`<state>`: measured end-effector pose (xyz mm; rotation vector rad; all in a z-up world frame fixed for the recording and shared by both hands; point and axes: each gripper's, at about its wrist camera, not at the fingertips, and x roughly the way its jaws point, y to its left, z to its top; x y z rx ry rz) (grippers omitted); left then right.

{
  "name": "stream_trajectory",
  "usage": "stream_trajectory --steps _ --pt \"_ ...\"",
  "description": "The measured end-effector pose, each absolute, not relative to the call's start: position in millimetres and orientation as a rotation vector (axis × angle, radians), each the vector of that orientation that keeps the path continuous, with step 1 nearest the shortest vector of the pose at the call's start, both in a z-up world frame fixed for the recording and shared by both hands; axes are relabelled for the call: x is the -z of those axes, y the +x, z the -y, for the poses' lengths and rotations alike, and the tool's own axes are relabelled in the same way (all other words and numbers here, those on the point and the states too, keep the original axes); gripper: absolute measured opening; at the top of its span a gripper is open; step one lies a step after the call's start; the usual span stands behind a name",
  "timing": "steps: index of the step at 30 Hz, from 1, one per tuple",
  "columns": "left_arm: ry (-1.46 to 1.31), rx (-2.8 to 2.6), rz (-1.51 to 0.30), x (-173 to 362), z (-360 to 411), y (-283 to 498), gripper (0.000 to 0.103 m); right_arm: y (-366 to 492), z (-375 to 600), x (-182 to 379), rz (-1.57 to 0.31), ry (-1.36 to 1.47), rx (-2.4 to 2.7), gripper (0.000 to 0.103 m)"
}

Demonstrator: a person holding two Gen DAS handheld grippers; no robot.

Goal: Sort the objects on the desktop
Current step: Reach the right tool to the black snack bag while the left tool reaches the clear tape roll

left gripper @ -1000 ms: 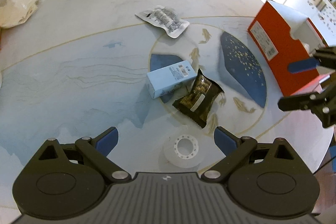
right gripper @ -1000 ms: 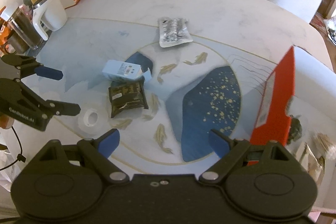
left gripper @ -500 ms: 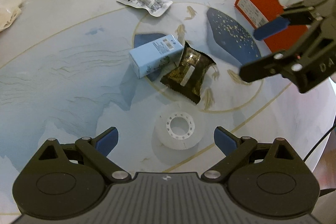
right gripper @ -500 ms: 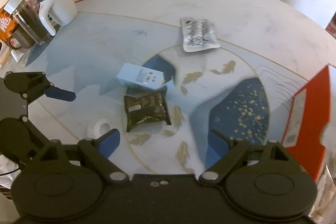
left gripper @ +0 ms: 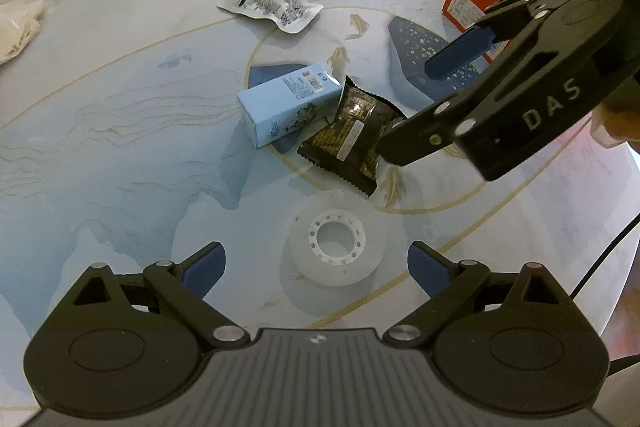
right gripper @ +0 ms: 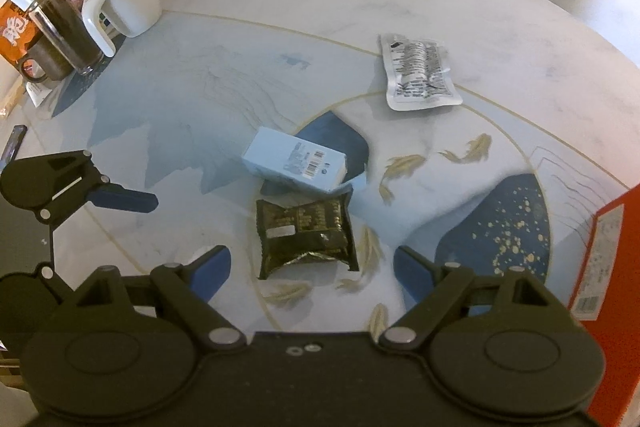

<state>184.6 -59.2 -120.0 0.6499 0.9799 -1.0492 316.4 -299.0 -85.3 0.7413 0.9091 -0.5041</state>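
Both spread wide, holding nothing: right hand-held gripper (right gripper: 306,265) over the dark snack packet (right gripper: 306,237) mid-surface, left hand-held gripper (left gripper: 316,265) around the tape roll (left gripper: 335,243).

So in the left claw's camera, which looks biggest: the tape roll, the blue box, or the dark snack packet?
1. Tape roll, though it lies nearest the camera, which inflates it.
2. Blue box and dark snack packet look about alike, so no ranking between them.
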Motion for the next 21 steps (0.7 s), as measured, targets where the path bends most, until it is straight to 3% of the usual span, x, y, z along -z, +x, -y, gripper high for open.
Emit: stream_trajectory --steps 21 --pt "0.651 1.027 -0.948 135 67 179 0.097 343 312 113 -0.975 0.745 0.490 0.084"
